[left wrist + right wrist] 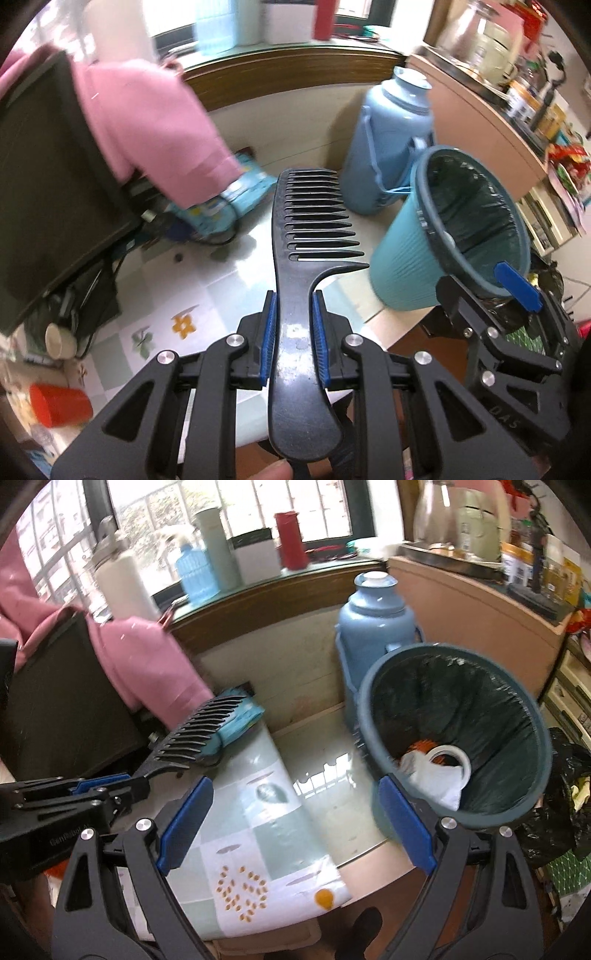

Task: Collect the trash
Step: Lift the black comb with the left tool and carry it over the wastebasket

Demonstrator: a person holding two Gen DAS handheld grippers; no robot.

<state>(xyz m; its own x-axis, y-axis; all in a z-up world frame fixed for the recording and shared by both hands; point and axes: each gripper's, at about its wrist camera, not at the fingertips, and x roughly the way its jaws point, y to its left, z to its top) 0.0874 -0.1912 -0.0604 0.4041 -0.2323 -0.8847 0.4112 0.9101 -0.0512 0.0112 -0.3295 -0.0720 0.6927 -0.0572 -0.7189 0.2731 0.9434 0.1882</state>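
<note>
My left tongs (pixel 293 325) clench black comb (pixel 306 229) by handle above tiled desk (pixel 207 288). My right tongs (pixel 295 823) spread wide, grasping nothing, one pad against rim of blue lined bin (pixel 458 731).

Flask (pixel 373 627) behind bin (pixel 454 734), right of table (pixel 258 812)

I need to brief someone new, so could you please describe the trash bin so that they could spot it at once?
Find the glass-topped table below the window. Beyond its far right corner stands a tall pale blue flask, and the trash bin is right in front of it. It is the only open-topped container there: ribbed teal plastic with a dark liner.
</note>
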